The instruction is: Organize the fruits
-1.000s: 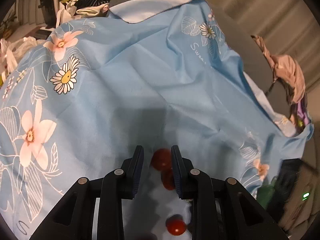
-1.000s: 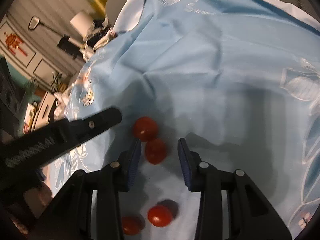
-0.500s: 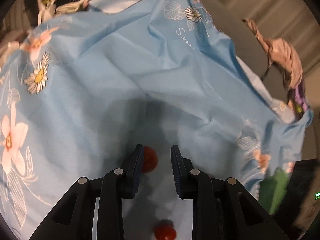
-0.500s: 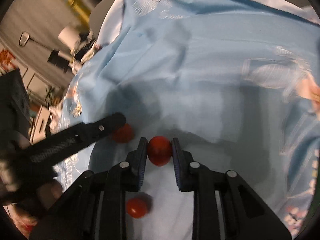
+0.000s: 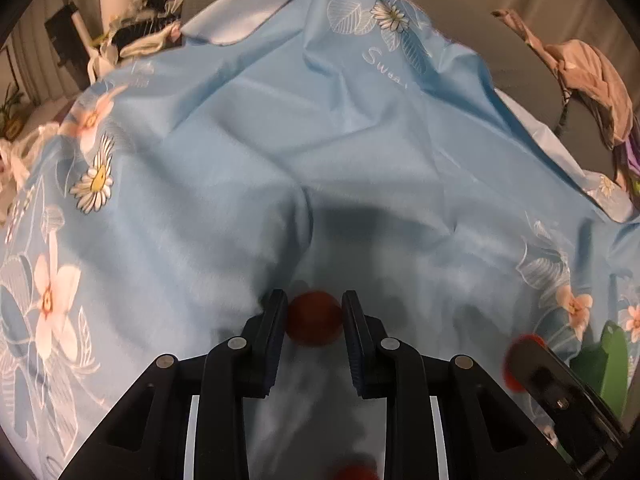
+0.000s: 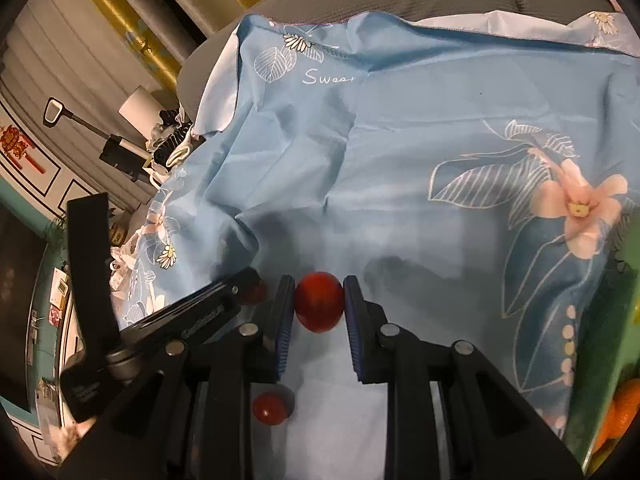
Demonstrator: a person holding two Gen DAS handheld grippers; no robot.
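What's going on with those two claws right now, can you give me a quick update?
Left claw shut on a red tomato. Right claw shut on another tomato. One loose tomato on the blue cloth. Nothing blocking.

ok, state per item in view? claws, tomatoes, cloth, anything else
left claw: shut on a tomato
left claw's tomato: gripped between the pads, blurred
right claw: shut on a tomato
right claw's tomato: gripped between the pads
loose tomato: lying free on the cloth
blue floral cloth: spread out, creased
green container: at right edge, orange fruit inside
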